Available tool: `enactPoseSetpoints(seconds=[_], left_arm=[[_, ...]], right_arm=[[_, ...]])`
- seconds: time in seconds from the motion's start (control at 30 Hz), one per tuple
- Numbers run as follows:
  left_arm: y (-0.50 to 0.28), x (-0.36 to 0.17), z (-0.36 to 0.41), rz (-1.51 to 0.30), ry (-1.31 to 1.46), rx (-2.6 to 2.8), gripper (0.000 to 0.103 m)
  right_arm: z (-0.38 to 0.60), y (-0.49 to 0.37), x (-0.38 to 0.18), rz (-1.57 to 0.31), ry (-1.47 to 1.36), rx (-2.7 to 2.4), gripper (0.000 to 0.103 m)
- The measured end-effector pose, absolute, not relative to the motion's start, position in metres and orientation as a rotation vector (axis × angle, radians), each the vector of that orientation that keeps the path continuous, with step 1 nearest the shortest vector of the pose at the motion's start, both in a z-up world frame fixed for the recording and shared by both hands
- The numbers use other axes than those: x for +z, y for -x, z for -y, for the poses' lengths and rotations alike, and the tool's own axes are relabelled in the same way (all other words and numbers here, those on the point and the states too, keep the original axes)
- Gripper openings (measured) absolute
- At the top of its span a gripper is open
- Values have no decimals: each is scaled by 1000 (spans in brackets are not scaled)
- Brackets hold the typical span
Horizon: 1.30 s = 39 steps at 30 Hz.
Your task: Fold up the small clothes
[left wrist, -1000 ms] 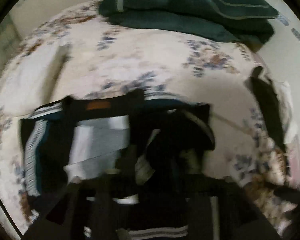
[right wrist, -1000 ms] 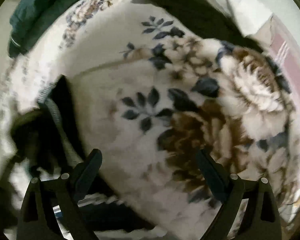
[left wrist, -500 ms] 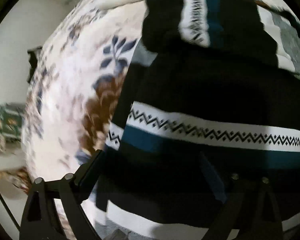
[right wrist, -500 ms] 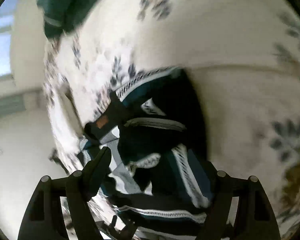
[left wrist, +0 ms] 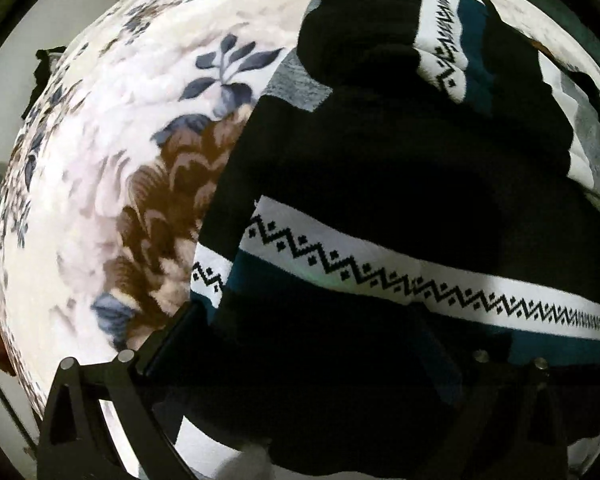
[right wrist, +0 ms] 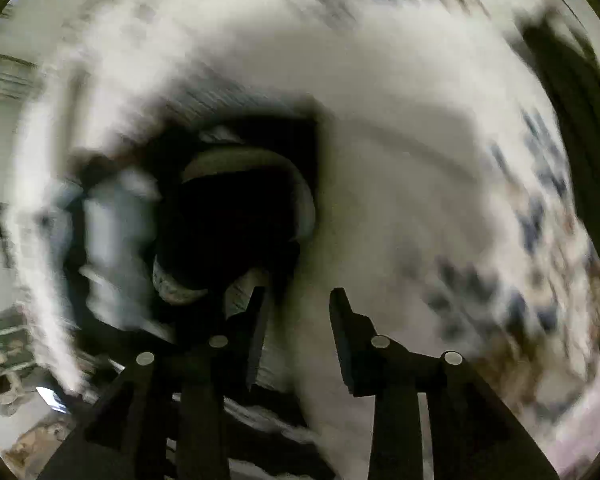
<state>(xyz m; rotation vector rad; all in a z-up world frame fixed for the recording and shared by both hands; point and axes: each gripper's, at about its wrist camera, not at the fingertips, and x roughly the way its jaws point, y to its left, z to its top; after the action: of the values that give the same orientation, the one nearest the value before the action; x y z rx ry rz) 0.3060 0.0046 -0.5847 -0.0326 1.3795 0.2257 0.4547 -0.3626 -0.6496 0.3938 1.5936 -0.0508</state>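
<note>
From the left wrist, the dark patterned sweater point(left wrist: 380, 184) lies spread on the floral blanket point(left wrist: 112, 168), laid flat for folding. The left gripper point(left wrist: 312, 340) points steeply down over its hem; its jaws have just been opening, now spread wide with fabric between them, not pinched.

From the right wrist, all is blurred. The right gripper point(right wrist: 296, 300) tilts down at the sweater's edge, jaws just closing, a gap left, nothing gripped.

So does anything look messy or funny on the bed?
Yes. The dark sweater with zigzag stripes lies rumpled on the flowery blanket, one part bunched up over the rest instead of flat. The right wrist picture is too blurry to check more.
</note>
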Motion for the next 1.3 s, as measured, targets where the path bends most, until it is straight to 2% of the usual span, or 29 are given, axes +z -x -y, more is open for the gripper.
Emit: enactPoseSetpoints(seconds=[0.03,0.07,0.13,0.17,0.2,0.3,0.33,0.37,0.4,0.5,0.57,0.6,0.67,0.73,0.8,0.9,1.07,1.13,1.17,1.2,1.3], left_arm=[[-305,-583,-5,-1403,35,203,103],[-306,-580,-9,-1419,48,190,103],[-307,-569,-21,-1413,82,199,103],[-308,-563,-26,-1401,89,217,103],[-309,-554,-34,-1381,106,241,103],[-316,-532,-53,-1319,151,310,103],[-321,-526,-59,-1301,169,325,103],[-325,-521,-63,-1285,186,336,103],[-330,-516,-68,-1266,201,345,103],[-348,-517,-73,-1252,214,337,103],[-358,-520,-73,-1263,220,324,103],[-363,-523,-75,-1268,238,311,103],[-369,-525,-74,-1266,267,305,103],[-377,-526,-75,-1257,286,310,103],[-381,-530,-75,-1257,296,318,103],[-390,-542,-75,-1261,302,333,103],[-400,-569,-71,-1311,229,338,103],[-401,-573,-72,-1313,225,334,103],[-402,-573,-72,-1310,225,331,103],[-402,-574,-71,-1307,220,326,103],[-402,-576,-70,-1296,206,313,103]], right_arm=[[373,-448,-652,-1589,-443,-79,34],[380,-446,-651,-1569,-503,-92,40],[393,-447,-641,-1466,-670,-83,58],[396,-450,-638,-1419,-738,-68,70],[395,-455,-638,-1381,-798,-52,75],[378,-479,-658,-1421,-827,-30,75],[369,-485,-665,-1457,-796,-27,71],[358,-488,-668,-1478,-754,-15,32],[352,-488,-665,-1480,-698,-4,3],[342,-487,-640,-1401,-480,-34,3],[351,-483,-653,-1490,-369,-98,5],[354,-484,-661,-1558,-348,-117,15],[358,-487,-653,-1588,-355,-165,27],[350,-495,-617,-1476,-390,-119,29],[323,-512,-588,-1406,-413,11,45],[244,-554,-578,-1416,-377,290,46],[129,-602,-640,-1616,-21,418,46],[104,-606,-675,-1721,78,441,41],[98,-605,-680,-1726,112,450,13],[94,-604,-676,-1689,145,444,3],[114,-617,-661,-1583,64,337,2]])
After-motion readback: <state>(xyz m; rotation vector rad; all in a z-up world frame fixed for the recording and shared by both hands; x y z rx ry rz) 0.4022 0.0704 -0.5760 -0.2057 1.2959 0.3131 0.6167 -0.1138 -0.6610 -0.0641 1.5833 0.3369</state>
